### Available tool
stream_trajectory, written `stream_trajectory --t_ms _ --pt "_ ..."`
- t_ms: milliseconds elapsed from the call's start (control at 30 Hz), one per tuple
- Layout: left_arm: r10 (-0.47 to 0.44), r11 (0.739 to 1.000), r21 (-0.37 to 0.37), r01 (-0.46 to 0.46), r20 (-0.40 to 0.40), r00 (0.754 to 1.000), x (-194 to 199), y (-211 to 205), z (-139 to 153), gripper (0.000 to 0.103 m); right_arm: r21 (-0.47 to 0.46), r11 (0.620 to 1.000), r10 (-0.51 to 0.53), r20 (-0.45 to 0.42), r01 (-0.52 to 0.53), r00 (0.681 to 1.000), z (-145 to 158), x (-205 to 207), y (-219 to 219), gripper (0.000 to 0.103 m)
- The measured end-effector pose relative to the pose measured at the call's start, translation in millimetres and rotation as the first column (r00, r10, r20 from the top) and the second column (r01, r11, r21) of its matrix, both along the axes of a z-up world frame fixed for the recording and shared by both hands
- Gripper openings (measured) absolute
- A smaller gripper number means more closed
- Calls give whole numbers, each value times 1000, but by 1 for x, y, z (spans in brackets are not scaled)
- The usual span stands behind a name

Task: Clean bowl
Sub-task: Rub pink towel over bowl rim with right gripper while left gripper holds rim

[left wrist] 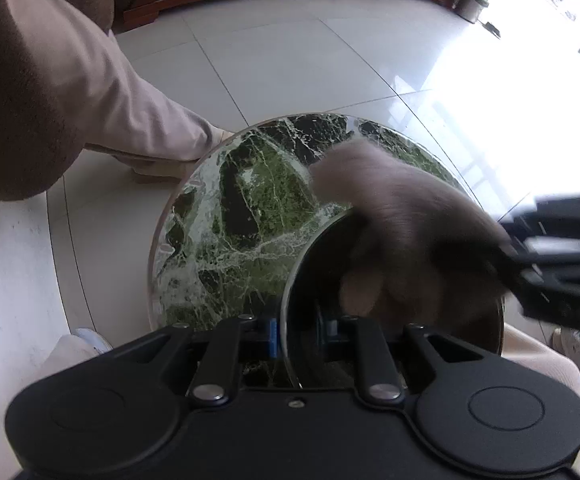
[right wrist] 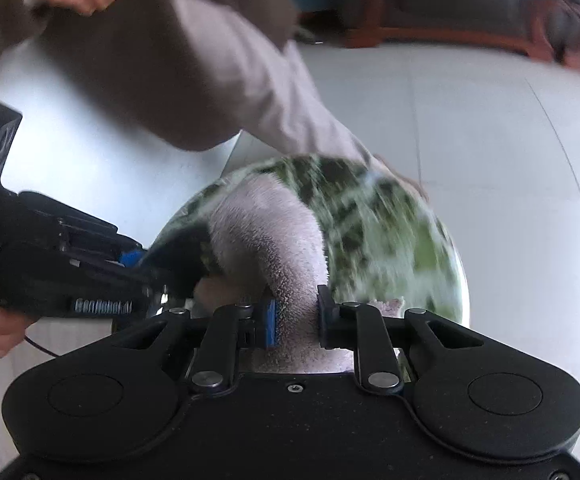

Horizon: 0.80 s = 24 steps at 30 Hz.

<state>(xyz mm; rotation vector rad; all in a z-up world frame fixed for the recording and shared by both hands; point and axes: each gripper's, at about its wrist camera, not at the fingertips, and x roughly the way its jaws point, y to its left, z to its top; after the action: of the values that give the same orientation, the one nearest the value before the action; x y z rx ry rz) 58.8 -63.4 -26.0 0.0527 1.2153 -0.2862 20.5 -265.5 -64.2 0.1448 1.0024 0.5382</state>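
The bowl is dark and glossy with a thin pale rim, and sits at the near edge of the round counter of green, white-veined marble. The left gripper is clamped on its rim. A fluffy pinkish cloth drapes into the bowl, pinched between the right gripper's blue-padded fingers

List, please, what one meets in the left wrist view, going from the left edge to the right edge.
Brown sleeve → round green marble table → bowl's rim → grey cloth → right claw, which comes in from the right edge.
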Motion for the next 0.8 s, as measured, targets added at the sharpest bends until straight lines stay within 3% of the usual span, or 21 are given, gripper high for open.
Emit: stream_trajectory --t_ms 133,333,467,633,800 --pt "-30 999 26 30 -3 1000 3 -4 0 18 -14 1000 -20 7 21 1000 2 -10 -1 19" --pt "-68 996 59 69 -9 998 3 -8 -2 20 -117 991 79 66 -71 995 9 24 25 19" --pt "-47 997 57 47 -3 999 2 -7 -3 20 -75 996 48 40 -45 998 4 28 19 19" --pt "-36 998 44 36 0 999 1 -5 -5 20 1 999 -47 -37 48 998 -10 0 -2 21" --pt "-78 995 66 78 -3 997 3 -9 -6 21 -139 990 22 51 -15 998 1 7 22 21"
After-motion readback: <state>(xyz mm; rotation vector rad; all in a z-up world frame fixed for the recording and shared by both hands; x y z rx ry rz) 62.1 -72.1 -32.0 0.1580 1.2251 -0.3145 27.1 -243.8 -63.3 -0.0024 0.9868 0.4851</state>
